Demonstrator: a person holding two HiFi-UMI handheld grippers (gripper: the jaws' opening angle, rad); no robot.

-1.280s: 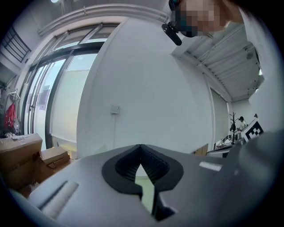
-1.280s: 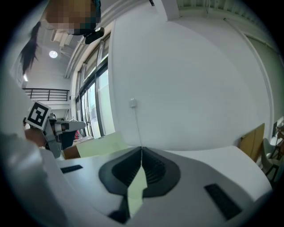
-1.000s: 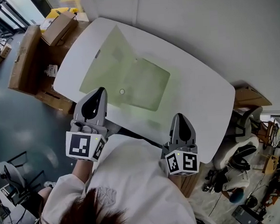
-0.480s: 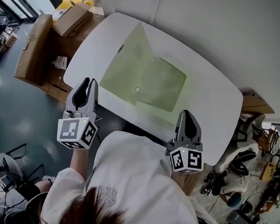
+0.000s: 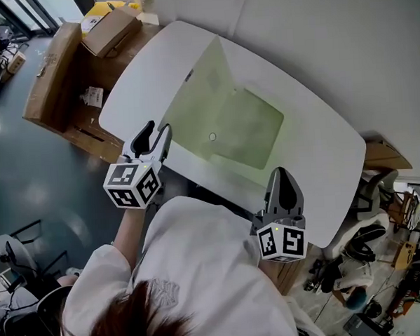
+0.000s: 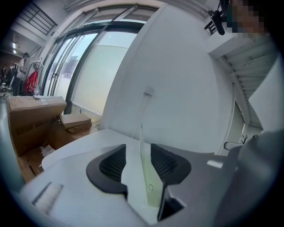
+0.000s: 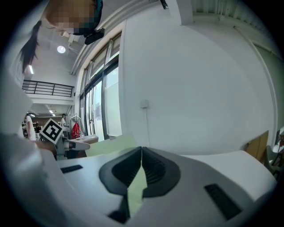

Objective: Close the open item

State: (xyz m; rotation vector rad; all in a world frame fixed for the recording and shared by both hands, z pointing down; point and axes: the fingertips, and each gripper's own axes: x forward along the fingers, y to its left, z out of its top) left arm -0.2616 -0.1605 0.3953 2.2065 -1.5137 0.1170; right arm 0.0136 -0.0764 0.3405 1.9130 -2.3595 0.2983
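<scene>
A pale green folder [image 5: 246,127] lies open on the white table [image 5: 321,151], its left flap [image 5: 199,94] raised and a round snap [image 5: 212,136] near the middle. My left gripper [image 5: 157,133] is at the table's near-left edge beside that flap. Its jaws have just been opening and stand open. In the left gripper view the flap's thin edge [image 6: 141,150] stands between the jaws of the left gripper [image 6: 137,162], touched by neither pad. My right gripper [image 5: 280,175] hovers over the near edge, right of the folder, shut with nothing gripped. In its own view the right gripper [image 7: 141,155] has green folder [image 7: 111,144] behind it.
Cardboard boxes [image 5: 108,28] and a larger carton [image 5: 51,81] stand on the floor left of the table. A white wall [image 5: 329,38] runs behind it. Office chairs and clutter [image 5: 361,247] sit at the right end. The person's white shirt [image 5: 202,276] fills the foreground.
The left gripper has gone from shut to open and moved in toward the folder's left flap at the table edge. The right gripper stays shut in about the same place.
</scene>
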